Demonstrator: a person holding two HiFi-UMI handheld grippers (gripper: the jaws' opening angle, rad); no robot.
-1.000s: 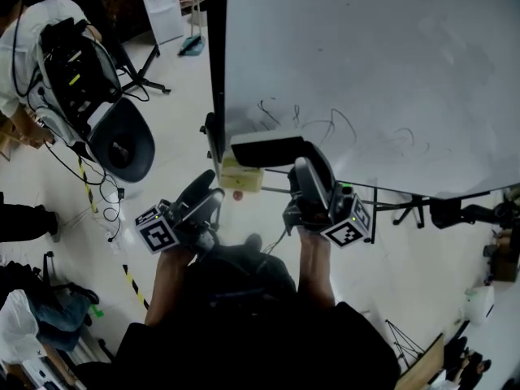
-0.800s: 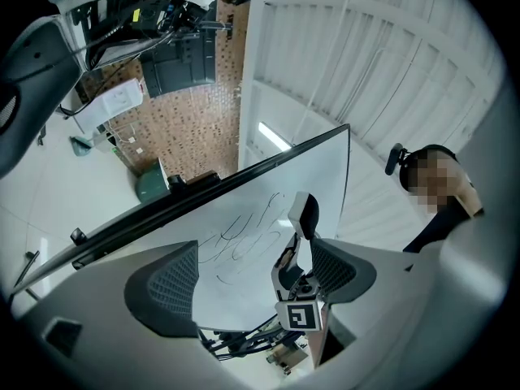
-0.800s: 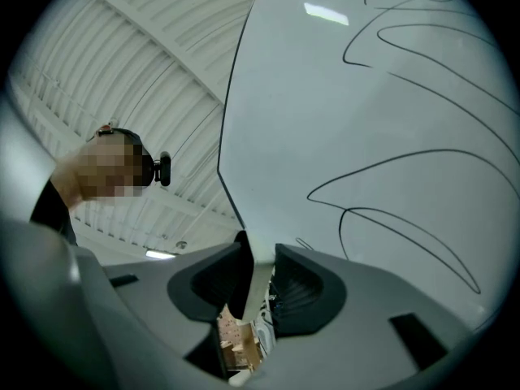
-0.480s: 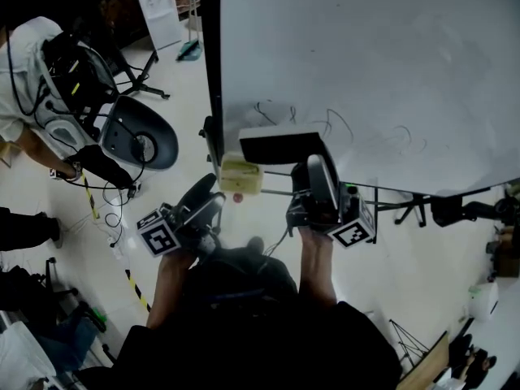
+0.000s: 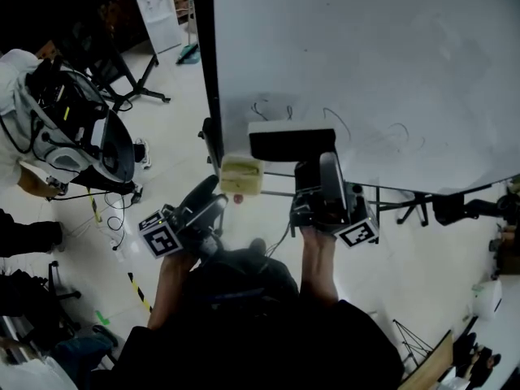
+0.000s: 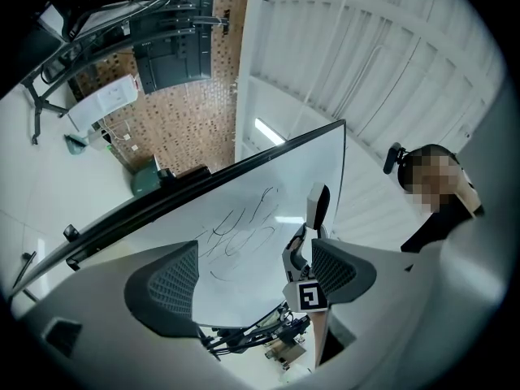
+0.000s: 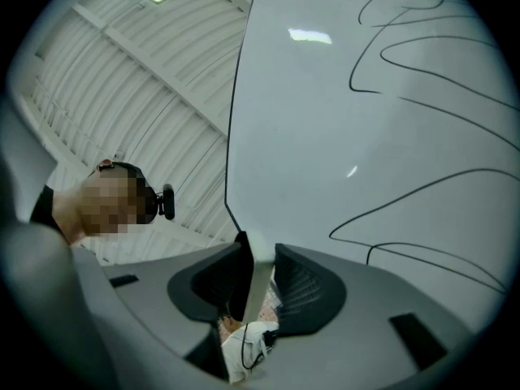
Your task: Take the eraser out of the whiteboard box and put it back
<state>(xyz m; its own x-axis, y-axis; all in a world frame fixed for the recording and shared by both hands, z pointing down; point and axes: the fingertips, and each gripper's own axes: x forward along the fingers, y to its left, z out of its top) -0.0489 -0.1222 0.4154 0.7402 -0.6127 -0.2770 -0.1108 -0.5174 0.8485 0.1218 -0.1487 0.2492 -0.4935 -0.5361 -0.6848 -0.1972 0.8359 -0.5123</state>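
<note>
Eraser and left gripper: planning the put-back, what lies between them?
The whiteboard box lies between the left gripper and the eraser, as the head view shows.

Layout seen from the head view. The whiteboard [image 5: 366, 63] fills the upper right. The whiteboard box [image 5: 241, 175] sits under the board's lower left corner. The eraser [image 5: 291, 143] lies just above and to the right of the box, in front of the board's lower part. It is clamped between the jaws of the right gripper [image 5: 315, 162], which is directly below it. The left gripper [image 5: 213, 193] is below and left of the box, apart from it, its jaws apart with nothing between them. On the floor [image 5: 171, 136] to the left of the board, a person [image 5: 20, 80] is at the far left edge and a signboard [image 5: 160, 6] stands farther back.
</note>
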